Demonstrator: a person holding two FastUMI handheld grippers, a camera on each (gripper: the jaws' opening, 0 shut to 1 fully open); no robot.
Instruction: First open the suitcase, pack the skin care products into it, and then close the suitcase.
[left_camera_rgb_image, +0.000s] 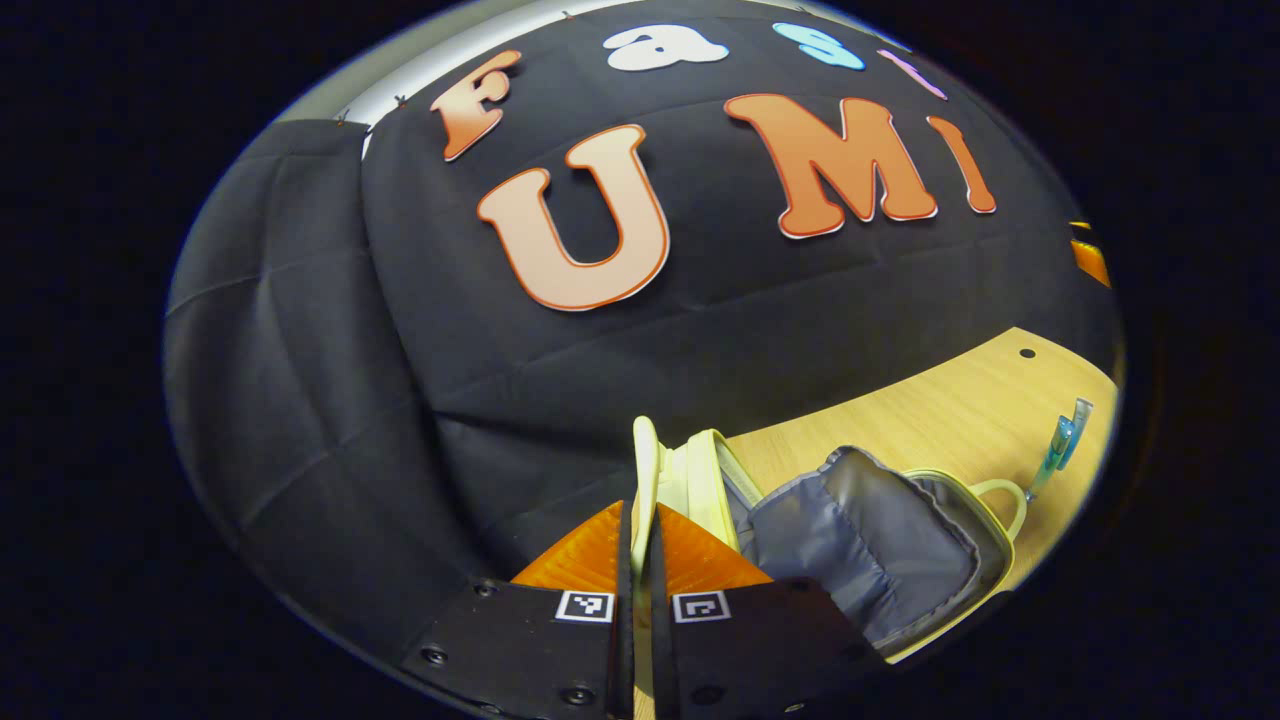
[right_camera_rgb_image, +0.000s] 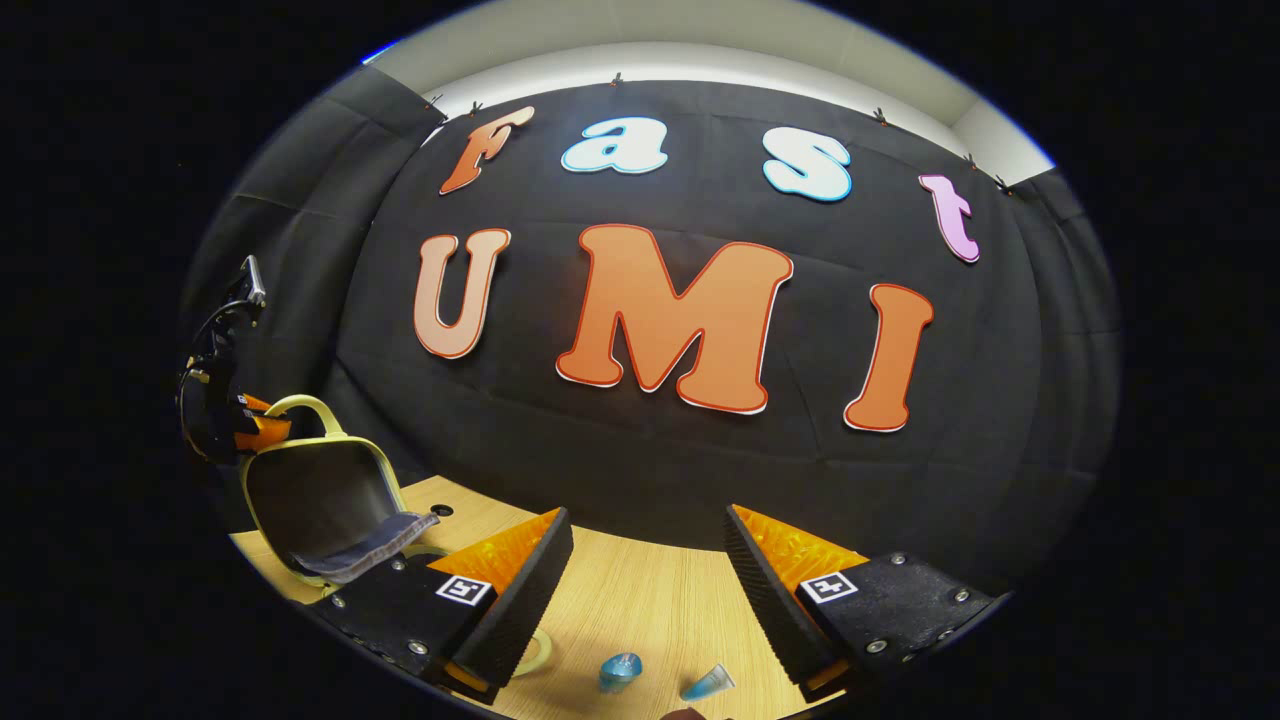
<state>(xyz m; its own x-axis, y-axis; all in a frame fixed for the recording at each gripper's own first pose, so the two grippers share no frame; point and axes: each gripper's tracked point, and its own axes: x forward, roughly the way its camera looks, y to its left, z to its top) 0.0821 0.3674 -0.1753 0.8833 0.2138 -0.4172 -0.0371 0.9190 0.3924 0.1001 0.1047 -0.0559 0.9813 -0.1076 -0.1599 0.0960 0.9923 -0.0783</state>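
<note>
Between left hand-held gripper (left_camera_rgb_image: 641, 545) fingers — suitcase lid (left_camera_rgb_image: 648, 470).

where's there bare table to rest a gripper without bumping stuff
Free: the wood between the open suitcase and the booth wall, out toward the small hole; also the strip ahead of the right gripper, up to the wall. Crowded: beside the suitcase handle, where a blue tube lies, and under the right gripper, where two small blue items sit.
</note>
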